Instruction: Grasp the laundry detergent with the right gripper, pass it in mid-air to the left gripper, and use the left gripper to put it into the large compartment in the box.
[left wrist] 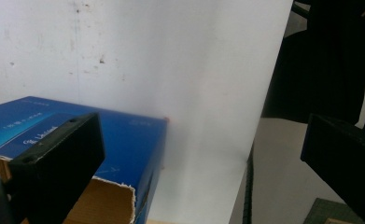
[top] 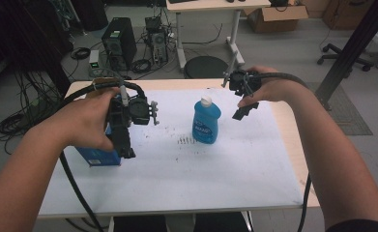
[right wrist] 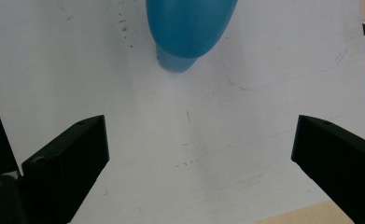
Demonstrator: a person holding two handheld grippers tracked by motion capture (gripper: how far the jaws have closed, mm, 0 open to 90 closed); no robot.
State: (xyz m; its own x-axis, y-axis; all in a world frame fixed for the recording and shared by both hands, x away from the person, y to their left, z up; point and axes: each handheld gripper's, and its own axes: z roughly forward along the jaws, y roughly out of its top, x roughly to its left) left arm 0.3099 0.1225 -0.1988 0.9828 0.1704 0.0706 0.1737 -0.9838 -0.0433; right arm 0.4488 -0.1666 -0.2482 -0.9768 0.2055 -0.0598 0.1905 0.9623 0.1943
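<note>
The left gripper [top: 127, 145], jaws wide apart and empty, hangs over a torn blue carton [top: 98, 155] at the desk's [top: 177, 193] left. The right gripper [top: 242, 111], also open, hovers beside the upright blue bottle [top: 206, 121], possibly dish soap, mid-desk.

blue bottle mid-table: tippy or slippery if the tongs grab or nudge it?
Probably tippy: the blue bottle stands upright, taller than wide, on a narrow base, so a push near the white cap could topple it. Its smooth, rounded plastic sides may slip between flat tongs. It looks full of blue liquid, so likely heavy for its size.
</note>
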